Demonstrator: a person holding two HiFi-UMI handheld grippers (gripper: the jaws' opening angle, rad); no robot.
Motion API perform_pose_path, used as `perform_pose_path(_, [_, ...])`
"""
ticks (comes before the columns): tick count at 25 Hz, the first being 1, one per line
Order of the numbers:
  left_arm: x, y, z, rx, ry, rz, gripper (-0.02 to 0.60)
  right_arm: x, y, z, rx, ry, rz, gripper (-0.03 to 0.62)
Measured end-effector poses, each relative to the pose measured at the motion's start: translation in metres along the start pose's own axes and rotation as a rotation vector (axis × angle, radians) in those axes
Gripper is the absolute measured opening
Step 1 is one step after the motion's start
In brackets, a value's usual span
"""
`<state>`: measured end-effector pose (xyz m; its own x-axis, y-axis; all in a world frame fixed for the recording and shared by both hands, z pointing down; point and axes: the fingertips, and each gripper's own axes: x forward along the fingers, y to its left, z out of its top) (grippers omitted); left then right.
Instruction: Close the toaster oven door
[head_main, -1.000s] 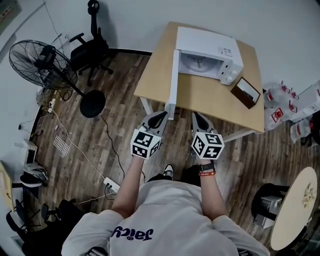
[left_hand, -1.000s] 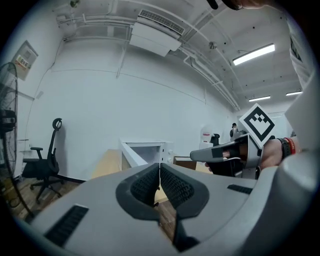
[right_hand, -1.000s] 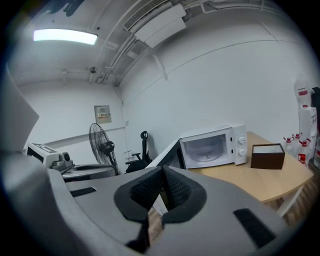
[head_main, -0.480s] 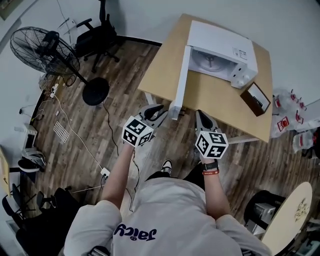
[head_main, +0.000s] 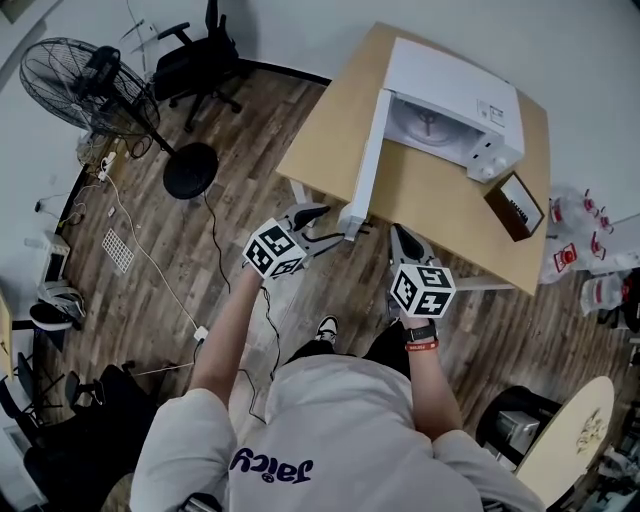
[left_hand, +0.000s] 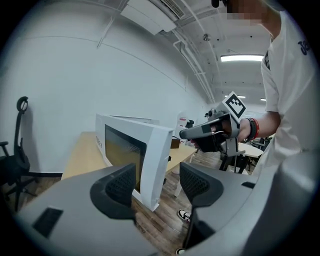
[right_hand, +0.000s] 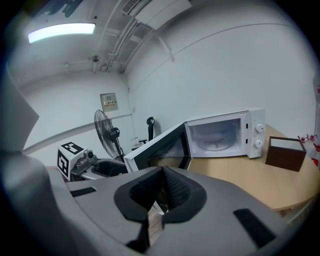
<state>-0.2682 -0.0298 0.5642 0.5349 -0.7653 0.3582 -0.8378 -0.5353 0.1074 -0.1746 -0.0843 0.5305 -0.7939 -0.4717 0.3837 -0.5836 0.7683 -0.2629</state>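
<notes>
A white toaster oven (head_main: 455, 105) stands on the wooden table (head_main: 330, 130), its door (head_main: 368, 165) swung wide open toward me. My left gripper (head_main: 325, 222) is just left of the door's free end; its jaws have just been opening and now stand open with nothing between the pads. In the left gripper view (left_hand: 157, 185) the door (left_hand: 145, 155) stands a little ahead of them. My right gripper (head_main: 400, 232) hangs shut and empty right of the door's end, at the table's front edge. The right gripper view (right_hand: 162, 187) shows the oven's open cavity (right_hand: 220, 135).
A brown box (head_main: 515, 205) sits on the table right of the oven. A standing fan (head_main: 85, 85), an office chair (head_main: 200, 60) and floor cables lie to the left. Bags (head_main: 590, 260) and a round table (head_main: 570, 440) are at the right.
The left gripper's jaws, shut by the door's free end a second ago, have opened. Both grippers have sunk a little and drawn back toward me. The door stays wide open.
</notes>
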Motion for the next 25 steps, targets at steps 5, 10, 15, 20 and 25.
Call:
perform_pose_path(5, [0.012, 0.004, -0.004, -0.006, -0.010, -0.046, 0.265, 0.001, 0.001, -0.004, 0.007, 0.003, 0.003, 0.002])
perform_pose_path(10, [0.023, 0.004, -0.008, -0.014, -0.007, -0.082, 0.265, -0.005, -0.004, -0.002, 0.016, -0.014, -0.009, 0.002])
perform_pose_path(15, [0.029, 0.007, -0.012, -0.016, 0.015, -0.104, 0.264, -0.012, -0.009, -0.002, 0.024, -0.023, -0.020, 0.002])
perform_pose_path(20, [0.034, 0.010, -0.015, -0.030, 0.008, -0.102, 0.236, -0.017, -0.010, -0.001, 0.026, -0.033, -0.024, 0.002])
perform_pose_path(25, [0.035, 0.012, -0.016, 0.008, 0.015, -0.092, 0.169, -0.020, -0.013, -0.001, 0.006, -0.034, -0.037, 0.002])
